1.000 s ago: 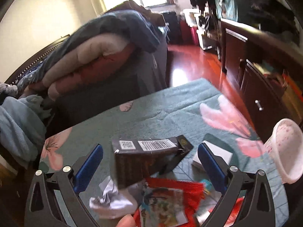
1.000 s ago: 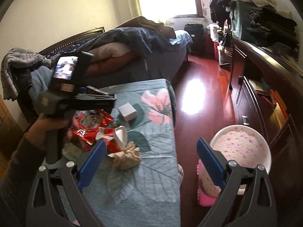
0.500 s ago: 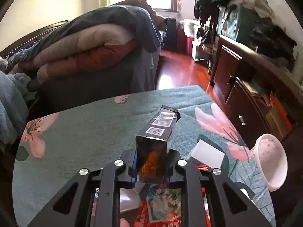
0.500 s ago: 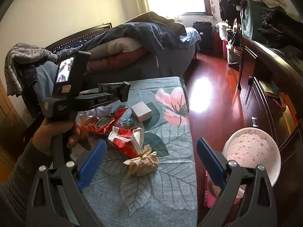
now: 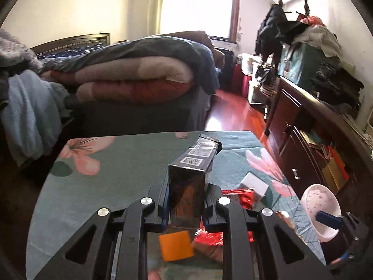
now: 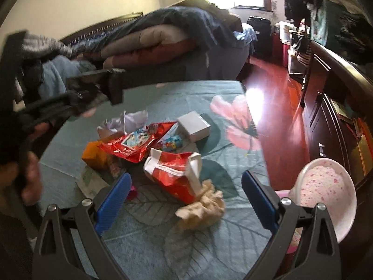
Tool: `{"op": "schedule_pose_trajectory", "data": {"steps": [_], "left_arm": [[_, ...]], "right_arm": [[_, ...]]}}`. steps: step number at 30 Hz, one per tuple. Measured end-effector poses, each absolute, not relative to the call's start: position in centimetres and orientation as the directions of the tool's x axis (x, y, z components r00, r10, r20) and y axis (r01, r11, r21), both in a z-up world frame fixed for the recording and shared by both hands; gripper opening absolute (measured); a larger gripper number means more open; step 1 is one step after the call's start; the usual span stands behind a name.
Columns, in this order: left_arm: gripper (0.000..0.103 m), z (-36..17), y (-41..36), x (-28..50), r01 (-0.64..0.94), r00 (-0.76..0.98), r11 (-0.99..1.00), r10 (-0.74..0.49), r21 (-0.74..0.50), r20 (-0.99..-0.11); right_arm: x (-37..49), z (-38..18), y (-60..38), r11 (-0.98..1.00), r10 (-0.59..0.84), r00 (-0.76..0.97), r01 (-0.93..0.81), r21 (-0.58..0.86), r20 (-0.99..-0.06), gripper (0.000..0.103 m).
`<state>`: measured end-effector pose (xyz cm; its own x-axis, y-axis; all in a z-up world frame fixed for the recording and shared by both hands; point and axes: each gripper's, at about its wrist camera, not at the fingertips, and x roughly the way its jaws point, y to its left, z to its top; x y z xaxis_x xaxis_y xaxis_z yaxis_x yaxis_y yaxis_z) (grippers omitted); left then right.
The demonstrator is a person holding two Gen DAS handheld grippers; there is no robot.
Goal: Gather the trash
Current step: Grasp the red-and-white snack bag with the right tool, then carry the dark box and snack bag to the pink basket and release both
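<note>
Left tongs (image 5: pixel 186 200) clamped on dark carton (image 5: pixel 190 186); right tongs (image 6: pixel 184 200) wide, empty; carry level to pink bin (image 6: pixel 326 191), release over its mouth.

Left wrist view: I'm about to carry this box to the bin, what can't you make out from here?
- Dark box: front print blurred; its base hidden by the left gripper.
- Orange item: partly covered by that gripper, unidentifiable.
- Bin: its inside is blocked by the right gripper; the right wrist view cuts off its base.

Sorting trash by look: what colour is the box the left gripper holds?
Glossy black box with white barcode labels; clearest in the left wrist view.
</note>
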<state>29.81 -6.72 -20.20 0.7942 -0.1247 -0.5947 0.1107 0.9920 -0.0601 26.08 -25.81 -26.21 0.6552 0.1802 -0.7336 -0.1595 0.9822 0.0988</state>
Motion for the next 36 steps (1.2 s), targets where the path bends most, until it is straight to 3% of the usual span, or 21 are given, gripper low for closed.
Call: {"op": "schedule_pose_trajectory", "data": {"steps": [4, 6, 8, 36], "left_arm": [[0.021, -20.5, -5.3, 29.4, 0.079, 0.787, 0.994, -0.111, -0.079, -0.607], [0.021, -20.7, -4.6, 29.4, 0.068, 0.786, 0.994, -0.107, -0.086, -0.608], [0.021, -20.8, -4.1, 29.3, 0.058, 0.788, 0.995, -0.097, -0.084, -0.608], [0.021, -18.0, 0.7, 23.8, -0.032, 0.823, 0.992, -0.041, -0.118, -0.567]], "right_arm": [[28.0, -28.1, -24.2, 0.984, 0.141, 0.620, -0.177, 0.037, -0.772, 0.094], [28.8, -28.8, -23.6, 0.982, 0.135, 0.603, -0.187, 0.026, -0.786, 0.084], [29.3, -29.4, -23.2, 0.981, 0.133, 0.584, -0.191, 0.024, -0.801, 0.064], [22.6, -22.3, -21.0, 0.952, 0.277, 0.649, -0.282, 0.114, -0.708, 0.063]]}}
